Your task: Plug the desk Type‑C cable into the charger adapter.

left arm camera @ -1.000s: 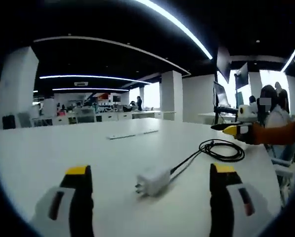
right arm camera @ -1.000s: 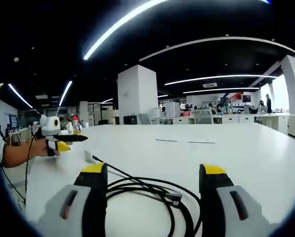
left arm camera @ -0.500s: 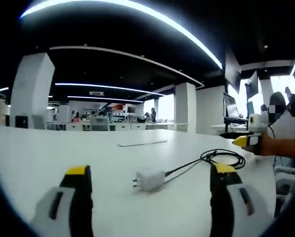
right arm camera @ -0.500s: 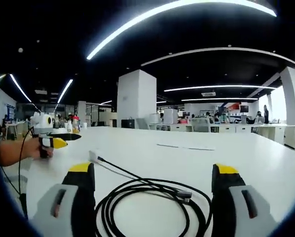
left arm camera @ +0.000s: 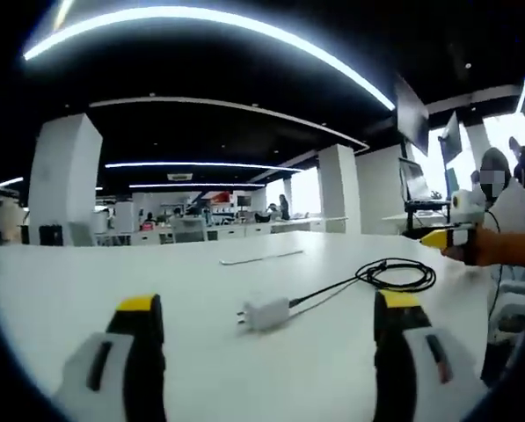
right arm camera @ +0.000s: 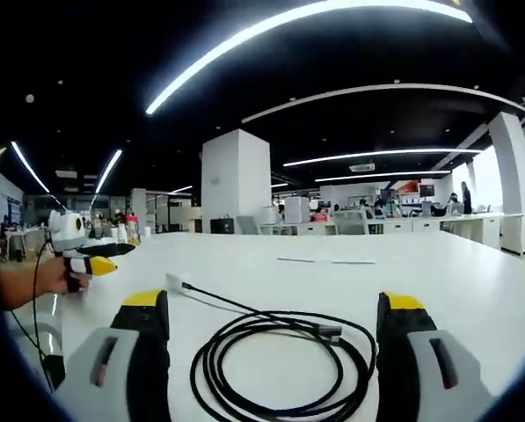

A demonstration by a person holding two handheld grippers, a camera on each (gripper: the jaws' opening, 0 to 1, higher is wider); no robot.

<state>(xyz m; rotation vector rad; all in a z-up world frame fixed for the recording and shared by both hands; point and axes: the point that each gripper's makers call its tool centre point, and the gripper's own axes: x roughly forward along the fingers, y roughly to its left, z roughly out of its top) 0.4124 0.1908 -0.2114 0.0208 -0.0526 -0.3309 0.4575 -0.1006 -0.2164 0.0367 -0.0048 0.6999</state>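
White charger adapter, coiled cable, table

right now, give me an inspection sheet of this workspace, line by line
Surface: white desk, wide and bare in most places.
Job's things: white charger adapter lying on the desk, prongs away from the cable.
Cables: black Type-C cable coiled ahead of the right gripper, its free plug resting on the coil; the other end runs to the adapter.
Clutter: a thin flat strip further back.
Grippers: left gripper open, empty; right gripper open, empty.
Surroundings: open office, white pillars, ceiling light strips, monitors, people at distant desks.
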